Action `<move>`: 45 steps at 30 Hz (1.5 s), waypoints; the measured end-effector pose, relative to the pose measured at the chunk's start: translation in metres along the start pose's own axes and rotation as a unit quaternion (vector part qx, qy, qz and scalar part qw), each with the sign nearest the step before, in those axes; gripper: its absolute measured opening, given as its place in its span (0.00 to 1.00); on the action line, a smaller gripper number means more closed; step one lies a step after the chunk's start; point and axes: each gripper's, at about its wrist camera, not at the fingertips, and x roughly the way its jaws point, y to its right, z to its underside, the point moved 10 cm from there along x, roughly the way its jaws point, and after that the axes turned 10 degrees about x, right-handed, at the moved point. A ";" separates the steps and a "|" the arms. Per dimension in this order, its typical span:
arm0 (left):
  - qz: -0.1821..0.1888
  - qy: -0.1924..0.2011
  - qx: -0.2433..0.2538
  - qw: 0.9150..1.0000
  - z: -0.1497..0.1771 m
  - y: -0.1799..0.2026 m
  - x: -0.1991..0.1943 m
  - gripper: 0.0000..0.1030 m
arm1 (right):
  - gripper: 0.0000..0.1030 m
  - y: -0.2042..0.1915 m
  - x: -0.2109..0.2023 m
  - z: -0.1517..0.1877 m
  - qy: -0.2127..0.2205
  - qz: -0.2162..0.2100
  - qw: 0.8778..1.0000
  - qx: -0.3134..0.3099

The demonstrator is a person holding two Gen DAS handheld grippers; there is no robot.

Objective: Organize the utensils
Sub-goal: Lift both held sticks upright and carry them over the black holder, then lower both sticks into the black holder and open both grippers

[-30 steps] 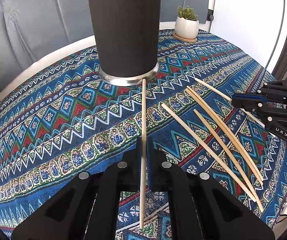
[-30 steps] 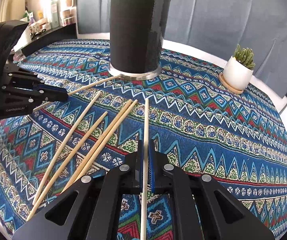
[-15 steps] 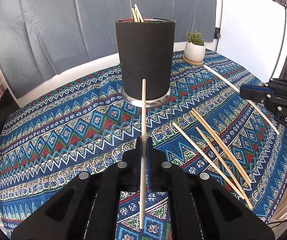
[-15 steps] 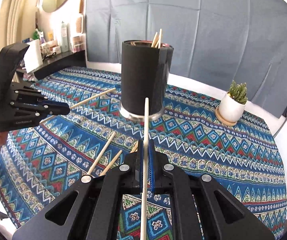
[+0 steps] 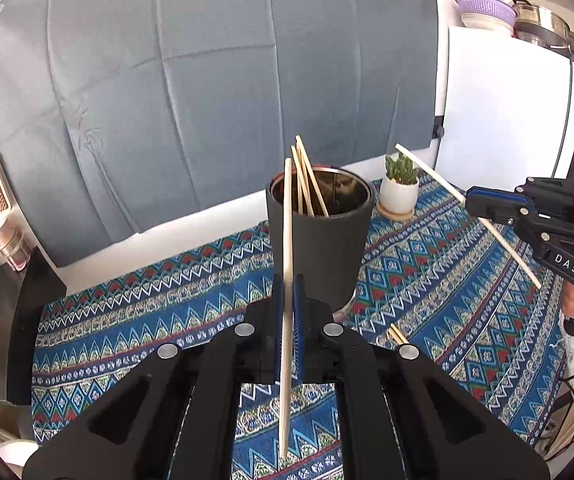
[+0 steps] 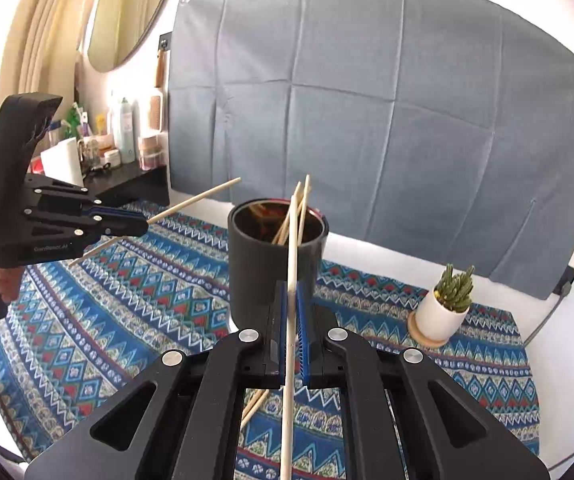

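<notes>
Left tongs (image 5: 287, 312): clamping one wooden chopstick (image 5: 287, 240) between blue pads, its tip pointing up toward the holder's rim. Right tongs (image 6: 291, 320): likewise clamping a second chopstick (image 6: 293, 264), tip reaching in front of the same rim. Black holder (image 5: 319, 248): standing upright on the bench, already containing several chopsticks (image 5: 307, 184) that are leaning against its inner wall. Patterned cloth (image 5: 147, 320): covering the bench; a few loose chopsticks (image 6: 255, 404) are lying on it just behind the right tongs, mostly hidden. Small potted cactus (image 6: 445, 308): sitting apart, to the side of the holder. Progress, as judged: part stowed, two in transit above the bench, some waiting for collection.
</notes>
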 end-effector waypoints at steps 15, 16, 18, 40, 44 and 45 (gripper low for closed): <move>0.120 0.139 -0.080 0.980 -0.087 -0.019 0.028 0.05 | 0.05 0.003 0.044 -0.077 0.069 -0.076 0.993 0.054; 0.128 0.153 -0.087 0.976 -0.091 -0.020 0.030 0.05 | 0.05 0.002 0.047 -0.081 0.076 -0.092 0.991 0.063; 0.137 0.187 -0.101 0.968 -0.100 -0.023 0.030 0.05 | 0.05 0.002 0.052 -0.085 0.088 -0.115 0.986 0.083; 0.146 0.359 -0.177 0.905 -0.100 -0.033 0.056 0.05 | 0.05 0.036 0.107 -0.112 0.222 -0.186 0.931 0.221; 0.138 0.374 -0.174 0.900 -0.094 -0.033 0.058 0.05 | 0.05 0.038 0.117 -0.109 0.239 -0.168 0.931 0.221; 0.131 0.379 -0.170 0.900 -0.093 -0.033 0.058 0.05 | 0.05 0.039 0.119 -0.108 0.243 -0.163 0.930 0.220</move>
